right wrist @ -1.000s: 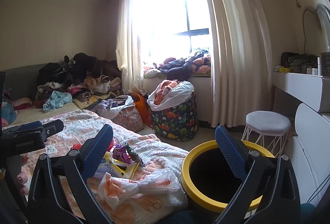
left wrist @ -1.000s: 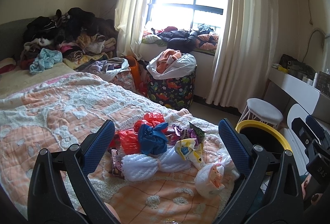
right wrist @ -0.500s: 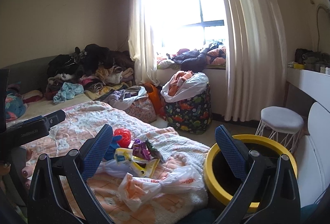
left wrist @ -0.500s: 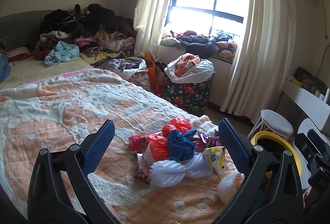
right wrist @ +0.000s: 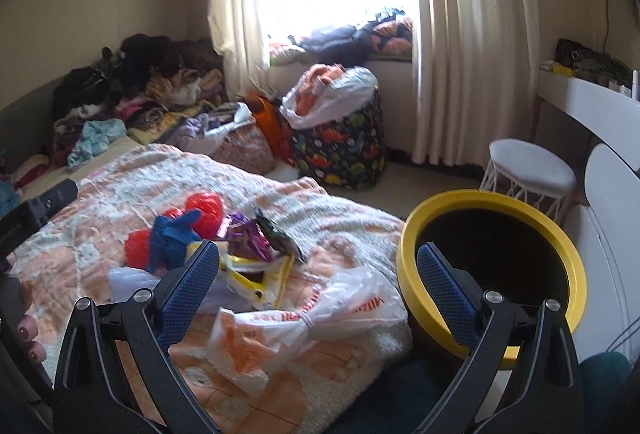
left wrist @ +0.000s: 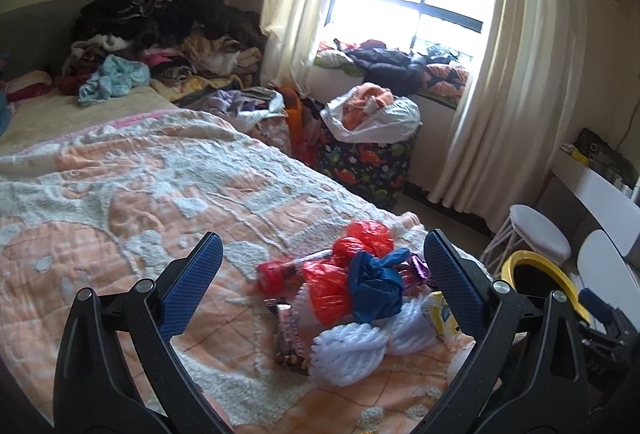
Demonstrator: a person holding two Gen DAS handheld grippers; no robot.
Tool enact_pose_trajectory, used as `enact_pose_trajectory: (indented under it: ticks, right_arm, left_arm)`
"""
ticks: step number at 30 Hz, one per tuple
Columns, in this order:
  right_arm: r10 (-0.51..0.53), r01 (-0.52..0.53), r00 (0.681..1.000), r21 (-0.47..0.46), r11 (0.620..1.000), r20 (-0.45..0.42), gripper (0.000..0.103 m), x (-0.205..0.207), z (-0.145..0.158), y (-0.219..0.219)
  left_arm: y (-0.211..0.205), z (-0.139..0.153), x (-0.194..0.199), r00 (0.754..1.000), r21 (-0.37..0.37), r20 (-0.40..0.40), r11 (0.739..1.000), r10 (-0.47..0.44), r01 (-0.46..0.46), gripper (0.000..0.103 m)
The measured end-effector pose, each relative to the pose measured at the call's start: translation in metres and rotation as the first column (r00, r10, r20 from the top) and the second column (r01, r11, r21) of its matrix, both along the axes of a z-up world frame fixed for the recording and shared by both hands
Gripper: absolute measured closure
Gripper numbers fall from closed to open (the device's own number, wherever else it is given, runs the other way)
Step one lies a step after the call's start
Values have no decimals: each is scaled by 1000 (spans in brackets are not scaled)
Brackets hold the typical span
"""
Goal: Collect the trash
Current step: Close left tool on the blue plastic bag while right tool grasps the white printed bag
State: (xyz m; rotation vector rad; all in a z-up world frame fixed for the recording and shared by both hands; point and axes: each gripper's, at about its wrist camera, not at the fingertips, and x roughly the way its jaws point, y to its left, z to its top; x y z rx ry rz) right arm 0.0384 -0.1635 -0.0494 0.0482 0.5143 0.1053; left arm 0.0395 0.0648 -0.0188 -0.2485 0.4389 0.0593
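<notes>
A heap of trash lies on the bed's near corner: red plastic bags (left wrist: pixel 362 238), a blue bag (left wrist: pixel 376 282), a white knotted bag (left wrist: pixel 352 350), a snack wrapper (left wrist: pixel 288 334), and in the right wrist view a clear orange-printed bag (right wrist: pixel 296 330), purple wrappers (right wrist: pixel 248 238) and a yellow packet (right wrist: pixel 256 274). My left gripper (left wrist: pixel 320 282) is open and empty above the heap. My right gripper (right wrist: pixel 316 288) is open and empty above the clear bag. A black bin with a yellow rim (right wrist: pixel 416 218) stands right of the bed; it also shows in the left wrist view (left wrist: pixel 508 266).
The bed has an orange and white quilt (left wrist: pixel 140 186). Piled clothes (left wrist: pixel 160 34) lie at its far end. A dinosaur-print hamper (right wrist: pixel 340 150), a white stool (right wrist: pixel 532 166) and a white shelf (right wrist: pixel 592 102) stand near the curtained window.
Both grippers have swung left and tilted down toward the heap; the trash and bin now sit further right in both views. Both stay open.
</notes>
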Motion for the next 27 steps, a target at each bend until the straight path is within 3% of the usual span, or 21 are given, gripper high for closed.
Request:
enact_pose_trajectory:
  ticks: [12, 17, 22, 27]
  right_arm:
    - [-82, 101, 969, 71, 992, -234, 6, 33, -34, -12]
    - [-93, 128, 951, 102, 987, -293, 6, 43, -46, -13]
    - [-66, 132, 932, 162, 978, -356, 6, 60, -60, -8]
    - [-48, 131, 920, 192, 973, -388, 7, 70, -68, -5]
  left_arm:
    - [-33, -27, 53, 973, 33, -153, 983, -171, 178, 10]
    - [-43, -36, 61, 962, 49, -176, 974, -210, 221, 11]
    - [-55, -41, 68, 954, 99, -201, 965, -221, 244, 25]
    - [-53, -48, 76, 950, 68, -236, 971, -207, 229, 43]
